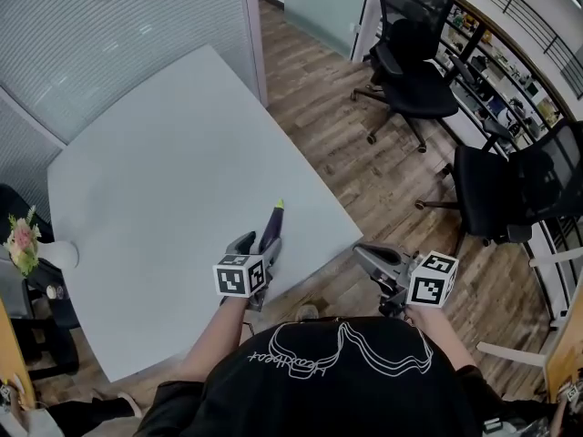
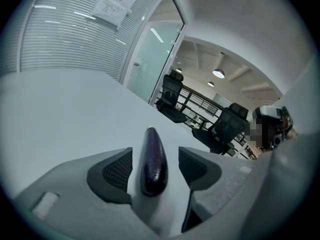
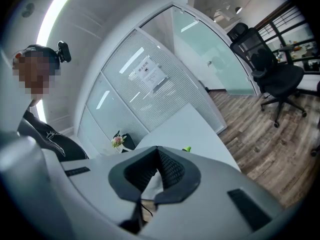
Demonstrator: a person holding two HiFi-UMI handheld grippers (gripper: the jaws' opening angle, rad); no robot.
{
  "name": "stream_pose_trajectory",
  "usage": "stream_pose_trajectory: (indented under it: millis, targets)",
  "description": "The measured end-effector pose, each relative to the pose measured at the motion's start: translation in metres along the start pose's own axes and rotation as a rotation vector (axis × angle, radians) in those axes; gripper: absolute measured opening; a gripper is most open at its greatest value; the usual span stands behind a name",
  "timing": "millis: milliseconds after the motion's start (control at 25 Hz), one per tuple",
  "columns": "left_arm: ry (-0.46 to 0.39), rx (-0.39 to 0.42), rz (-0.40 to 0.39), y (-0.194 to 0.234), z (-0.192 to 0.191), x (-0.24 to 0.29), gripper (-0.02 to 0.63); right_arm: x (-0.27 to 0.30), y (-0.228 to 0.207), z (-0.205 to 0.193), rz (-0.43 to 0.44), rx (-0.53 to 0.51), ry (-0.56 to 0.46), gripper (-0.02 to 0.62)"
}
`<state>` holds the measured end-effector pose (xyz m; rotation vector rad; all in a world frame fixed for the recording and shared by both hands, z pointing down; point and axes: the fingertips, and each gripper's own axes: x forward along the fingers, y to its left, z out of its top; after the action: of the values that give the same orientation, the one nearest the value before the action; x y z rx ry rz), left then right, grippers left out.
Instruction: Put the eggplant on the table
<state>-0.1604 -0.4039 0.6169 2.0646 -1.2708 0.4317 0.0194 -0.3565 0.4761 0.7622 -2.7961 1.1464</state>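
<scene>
- Our left gripper (image 2: 156, 161) has its jaws apart around the eggplant (image 2: 152, 156), which lies on the table (image 1: 164, 180) near its five-o'clock edge.
- Our right gripper (image 3: 156, 171) is closed and empty.
- If we withdraw crookedly, a pad might roll the eggplant off.

Office rm: wood-plank floor (image 1: 364, 162), white desk (image 1: 173, 198), blk swivel chair (image 1: 414, 71) top right, another (image 1: 510, 189) nearer, glass partition w/ blinds (image 1: 109, 35), flower vase (image 1: 23, 244) left.

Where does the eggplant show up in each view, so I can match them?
Head view: eggplant lies on the table, near its front edge, lower centre.
Left gripper view: eggplant low centre, between the open jaws.
Right gripper view: only its green tip shows, above the jaws.
Shared landmark: the white table.
</scene>
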Motion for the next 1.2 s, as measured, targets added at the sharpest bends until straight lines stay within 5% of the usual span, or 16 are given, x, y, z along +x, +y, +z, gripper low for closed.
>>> stream_pose_trajectory:
  millis: [400, 720, 960, 1080, 1200]
  targets:
    - [-0.064, -0.015, -0.041, -0.005, 0.040, -0.048, 0.272, 0.025, 0.022, -0.004, 0.062, -0.043, 0.053, 0.008]
    - [-0.147, 0.015, -0.221, -0.057, 0.076, -0.095, 0.249, 0.039, 0.041, 0.007, 0.099, -0.101, 0.077, 0.008]
    - [-0.204, 0.076, -0.396, -0.094, 0.094, -0.130, 0.187, 0.053, 0.062, 0.015, 0.163, -0.120, 0.060, 0.008]
    - [-0.227, 0.101, -0.429, -0.108, 0.098, -0.138, 0.086, 0.055, 0.068, 0.015, 0.178, -0.156, 0.067, 0.008]
    - [-0.231, 0.139, -0.428, -0.118, 0.096, -0.143, 0.055, 0.054, 0.075, 0.018, 0.201, -0.141, 0.055, 0.008]
